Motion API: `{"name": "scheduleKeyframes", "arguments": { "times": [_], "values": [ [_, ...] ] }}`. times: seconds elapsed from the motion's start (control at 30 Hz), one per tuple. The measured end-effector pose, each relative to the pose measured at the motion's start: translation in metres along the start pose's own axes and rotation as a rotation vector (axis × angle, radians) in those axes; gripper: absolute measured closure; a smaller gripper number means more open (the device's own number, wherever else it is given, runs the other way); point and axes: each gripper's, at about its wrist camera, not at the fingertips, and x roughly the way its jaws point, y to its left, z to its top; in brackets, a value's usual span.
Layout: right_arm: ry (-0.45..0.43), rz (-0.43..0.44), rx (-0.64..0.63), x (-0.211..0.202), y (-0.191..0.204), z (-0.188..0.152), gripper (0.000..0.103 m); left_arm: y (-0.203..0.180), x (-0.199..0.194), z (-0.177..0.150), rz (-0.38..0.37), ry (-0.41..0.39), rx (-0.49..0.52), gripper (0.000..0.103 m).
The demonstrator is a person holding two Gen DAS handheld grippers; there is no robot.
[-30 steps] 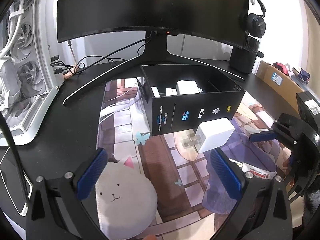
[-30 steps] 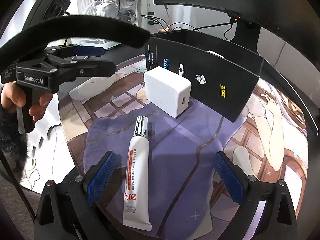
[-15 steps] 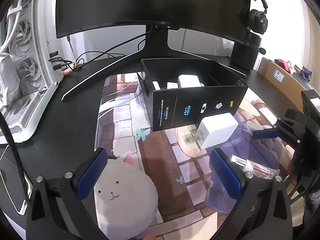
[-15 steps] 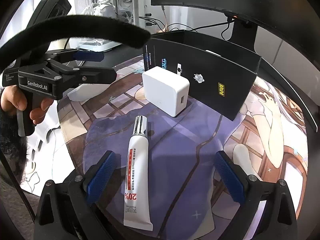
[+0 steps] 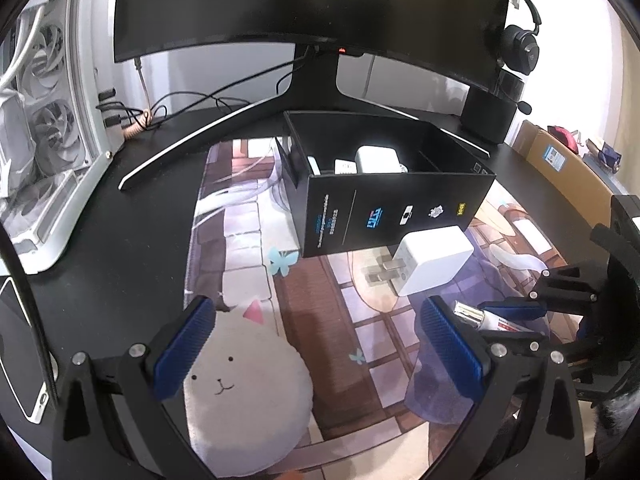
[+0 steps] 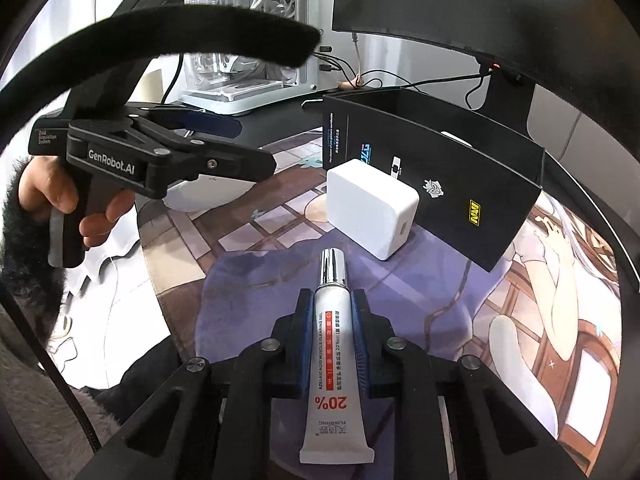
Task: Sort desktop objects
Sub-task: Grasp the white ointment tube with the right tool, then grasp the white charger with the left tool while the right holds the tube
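A: What has the right tool (image 6: 331,312) got?

B: Its blue pads are pressed against both sides of the tube (image 6: 334,354), a white one with a silver cap and red print. The cap points away from the tool, toward the charger (image 6: 370,208).

A: Where does the tube lie?

B: On the purple part of the mat (image 6: 420,288), near the front of the tabletop (image 5: 120,248). I cannot tell if it is lifted clear of the mat.

A: And the charger?

B: White, on the mat just in front of the black box (image 5: 400,208), prongs toward the left side in the left view. The box is open at the top, and another white charger and small white items sit inside.

A: The left tool (image 5: 316,340)?

B: Wide apart, nothing between the pads. It hangs over a round white cat cushion (image 5: 244,392) at the mat's near edge. A hand (image 6: 72,204) grips its handle.

A: Anything behind?

B: A monitor (image 5: 312,0) on its stand, and a white PC case (image 5: 44,120) to the left.
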Motion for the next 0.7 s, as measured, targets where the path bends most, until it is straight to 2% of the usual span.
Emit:
{"name": "scheduleKeyframes", "arguments": {
  "times": [0.2,0.7],
  "values": [
    [-0.001,0.001,-0.003,0.0,-0.003,0.001,0.085,-0.005,0.0,-0.002,-0.015,0.007,0.018,0.0],
    [-0.025,-0.021,0.028,-0.012,-0.015,0.005,0.085,-0.022,0.013,-0.005,0.005,0.018,0.039,0.0]
  ]
}}
